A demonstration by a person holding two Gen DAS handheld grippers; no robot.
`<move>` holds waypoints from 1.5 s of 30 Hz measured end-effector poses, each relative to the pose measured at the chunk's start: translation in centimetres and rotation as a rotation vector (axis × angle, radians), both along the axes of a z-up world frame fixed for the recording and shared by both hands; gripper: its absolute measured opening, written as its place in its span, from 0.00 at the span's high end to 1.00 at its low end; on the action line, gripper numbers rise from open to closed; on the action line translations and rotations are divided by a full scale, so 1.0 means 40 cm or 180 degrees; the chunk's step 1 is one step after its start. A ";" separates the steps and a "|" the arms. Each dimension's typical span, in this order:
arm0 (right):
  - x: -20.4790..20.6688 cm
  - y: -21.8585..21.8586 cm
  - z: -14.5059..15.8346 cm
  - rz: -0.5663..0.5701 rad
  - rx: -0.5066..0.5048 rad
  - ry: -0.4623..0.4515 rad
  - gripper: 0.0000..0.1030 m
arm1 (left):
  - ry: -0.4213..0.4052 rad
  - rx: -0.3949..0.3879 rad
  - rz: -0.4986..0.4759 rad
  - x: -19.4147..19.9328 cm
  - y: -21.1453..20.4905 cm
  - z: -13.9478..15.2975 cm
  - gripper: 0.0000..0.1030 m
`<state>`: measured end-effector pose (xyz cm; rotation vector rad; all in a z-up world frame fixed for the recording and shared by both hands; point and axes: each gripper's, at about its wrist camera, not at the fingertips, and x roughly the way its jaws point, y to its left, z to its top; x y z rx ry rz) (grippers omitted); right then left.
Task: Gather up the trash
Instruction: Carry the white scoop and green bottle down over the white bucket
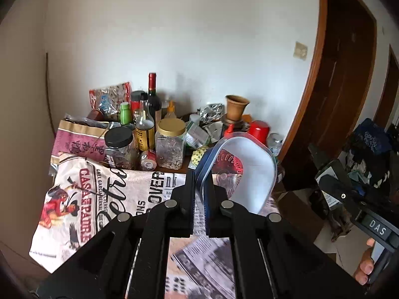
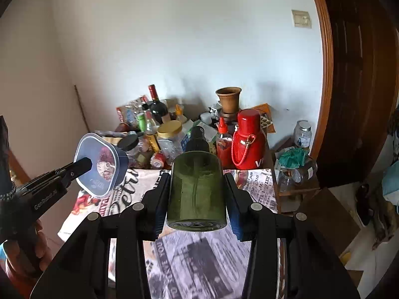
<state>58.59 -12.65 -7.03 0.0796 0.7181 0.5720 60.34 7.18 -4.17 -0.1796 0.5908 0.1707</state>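
Both hands are loaded and lifted clear of the worktop (image 2: 259, 182), which reads as two pieces of trash picked off the cluttered cloth and ready to be carried to wherever rubbish goes; no bin shows in either view. The left gripper (image 1: 201, 194) has its fingers (image 1: 185, 199) drawn narrow, pinching the thin rim of a clear plastic container (image 1: 251, 172) with a blue edge, so the tub hangs tilted, mouth toward the camera. The right gripper (image 2: 197, 199) stands much wider, its fingers (image 2: 160, 199) pressed on either side of a green spray bottle (image 2: 197, 189), held lying along them with the black nozzle pointing away. That side grip on the round body looks secure, though a smooth bottle could slip. Jars (image 1: 170, 144) and a red flask (image 2: 248, 142) remain at the back of the worktop
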 end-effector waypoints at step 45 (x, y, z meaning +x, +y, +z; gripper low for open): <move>-0.841 0.105 -0.032 -0.0250 -0.0328 0.0506 0.63 | 0.0336 -0.0363 -0.0620 -0.915 0.088 -0.106 0.96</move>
